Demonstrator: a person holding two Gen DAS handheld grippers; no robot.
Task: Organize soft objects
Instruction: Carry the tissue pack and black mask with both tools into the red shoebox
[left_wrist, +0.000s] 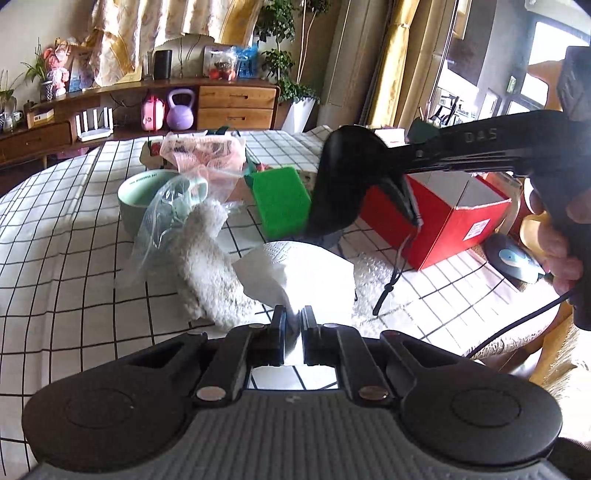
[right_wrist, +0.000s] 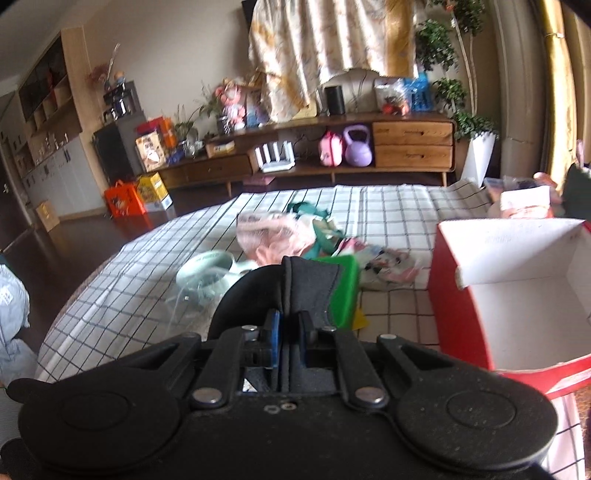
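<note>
My left gripper (left_wrist: 293, 317) is shut on a white paper tissue (left_wrist: 299, 273), held just above the checked tablecloth (left_wrist: 55, 258). My right gripper (right_wrist: 289, 325) is shut on a black fabric piece (right_wrist: 295, 288), which also shows in the left wrist view (left_wrist: 343, 181) hanging in the air above the tissue, with the right gripper's fingers (left_wrist: 402, 195) clamped on it. A green sponge (left_wrist: 280, 201), a fluffy white cloth (left_wrist: 207, 266), a clear plastic bag (left_wrist: 162, 221) and a pink mesh bag (left_wrist: 203, 151) lie on the table. The open red box (right_wrist: 517, 288) stands at the right.
A mint mug (left_wrist: 147, 195) stands left of the sponge. Bubble wrap (left_wrist: 373, 273) lies by the red box (left_wrist: 450, 221). More soft items (right_wrist: 384, 266) lie mid-table. A wooden sideboard (right_wrist: 332, 147) runs along the far wall. A chair with a cushion (left_wrist: 517, 258) is at the right.
</note>
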